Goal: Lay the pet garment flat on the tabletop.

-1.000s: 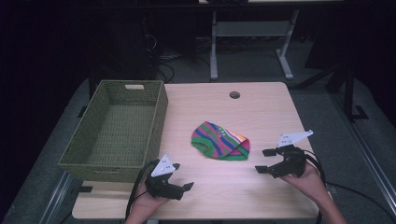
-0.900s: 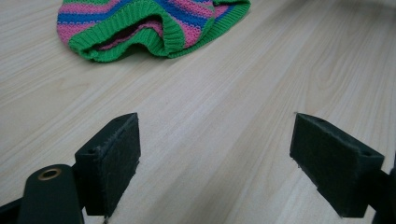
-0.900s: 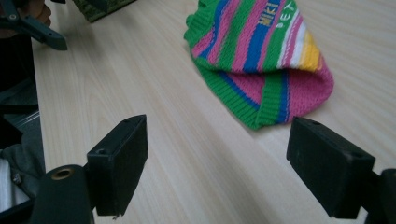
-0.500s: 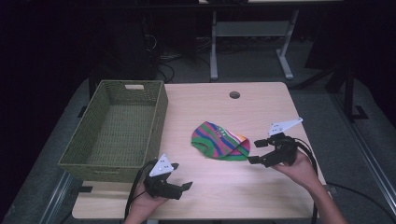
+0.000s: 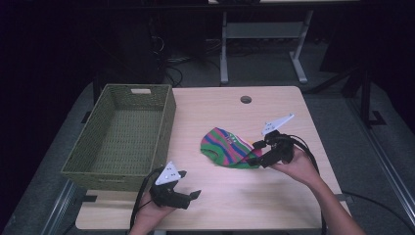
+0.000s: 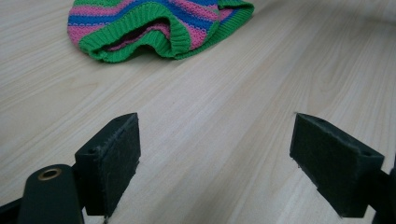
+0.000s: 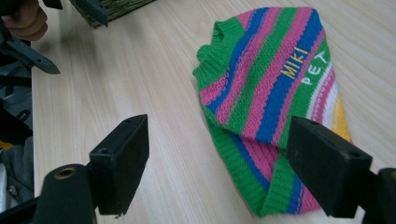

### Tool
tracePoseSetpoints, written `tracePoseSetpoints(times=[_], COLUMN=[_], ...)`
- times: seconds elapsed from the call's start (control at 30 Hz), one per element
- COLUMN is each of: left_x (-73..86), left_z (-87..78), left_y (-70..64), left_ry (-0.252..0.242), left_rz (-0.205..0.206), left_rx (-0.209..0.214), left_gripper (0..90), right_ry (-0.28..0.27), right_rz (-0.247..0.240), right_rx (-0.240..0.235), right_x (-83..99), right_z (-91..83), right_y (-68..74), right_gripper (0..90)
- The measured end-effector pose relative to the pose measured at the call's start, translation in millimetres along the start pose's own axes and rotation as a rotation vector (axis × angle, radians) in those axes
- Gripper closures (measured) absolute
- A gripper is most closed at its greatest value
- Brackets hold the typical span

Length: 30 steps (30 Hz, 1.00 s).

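**Right gripper poised over striped knit, jaws wide**

On the light wooden table (image 5: 215, 205), a small striped knitted sweater (image 5: 229, 147) is laid flat near the middle, well apart from the green woven basket (image 5: 83, 161) at the table's left edge. Green, pink and blue bands are seen across the sweater, and the words "MIKI PET" are read on it in the right gripper view. The right gripper (image 5: 258, 154) is held at the sweater's right edge, its jaws spread wide, with one jaw seen over the knit's hem and the other over bare wood. The left gripper (image 5: 193, 188) is held low near the table's front edge, just beside the basket's near corner, jaws likewise wide apart with nothing between them.
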<state>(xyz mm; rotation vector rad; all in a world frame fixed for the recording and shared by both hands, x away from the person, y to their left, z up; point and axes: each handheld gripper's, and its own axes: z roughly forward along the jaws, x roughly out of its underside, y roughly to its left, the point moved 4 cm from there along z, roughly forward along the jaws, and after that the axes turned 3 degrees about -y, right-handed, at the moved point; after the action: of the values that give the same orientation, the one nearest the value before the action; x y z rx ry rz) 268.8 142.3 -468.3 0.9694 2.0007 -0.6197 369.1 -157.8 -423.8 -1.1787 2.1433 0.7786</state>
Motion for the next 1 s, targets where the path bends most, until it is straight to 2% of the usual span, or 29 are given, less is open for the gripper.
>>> tracePoseSetpoints(times=[0.23,0.37,0.43,0.5,0.53,0.57,0.83,0.9,1.0], left_x=[0.0,0.1,-0.1,0.0,0.0,0.2,0.3,0.1,0.4], left_z=[1.2,0.6,-0.7,-0.9,-0.3,0.2,1.2,0.9,1.3], left_y=[-2.3,-1.0,-0.4,-0.2,-0.1,1.1,0.7,0.9,1.2], left_ry=[0.005,0.009,0.002,0.000,-0.004,0.005,0.001,-0.001,0.002], left_rz=[0.003,0.013,0.005,0.002,-0.002,0.005,-0.002,-0.002,-0.005], left_rx=[0.007,0.002,0.002,0.002,0.002,-0.001,0.005,0.006,0.007], left_gripper=[15.9,15.9,16.0,15.9,15.9,15.9,15.9,15.9,15.9], right_ry=[0.022,0.054,0.067,0.078,0.111,0.117,0.164,0.172,0.191], right_rz=[-0.011,-0.019,-0.006,-0.014,-0.030,-0.034,-0.010,0.000,0.001], right_rx=[-0.008,-0.009,-0.016,-0.009,0.010,0.012,0.021,0.009,0.023], right_x=[-21.7,-29.7,-32.8,-33.9,-35.1,-35.6,-37.6,-38.3,-39.0], right_z=[11.5,25.0,31.7,35.3,43.6,46.3,66.5,71.4,78.9], right_y=[-1.7,-5.4,-6.7,-8.6,-13.4,-15.0,-23.4,-24.6,-26.7], right_gripper=[22.4,22.4,22.5,22.5,22.5,22.5,23.1,23.1,23.1])
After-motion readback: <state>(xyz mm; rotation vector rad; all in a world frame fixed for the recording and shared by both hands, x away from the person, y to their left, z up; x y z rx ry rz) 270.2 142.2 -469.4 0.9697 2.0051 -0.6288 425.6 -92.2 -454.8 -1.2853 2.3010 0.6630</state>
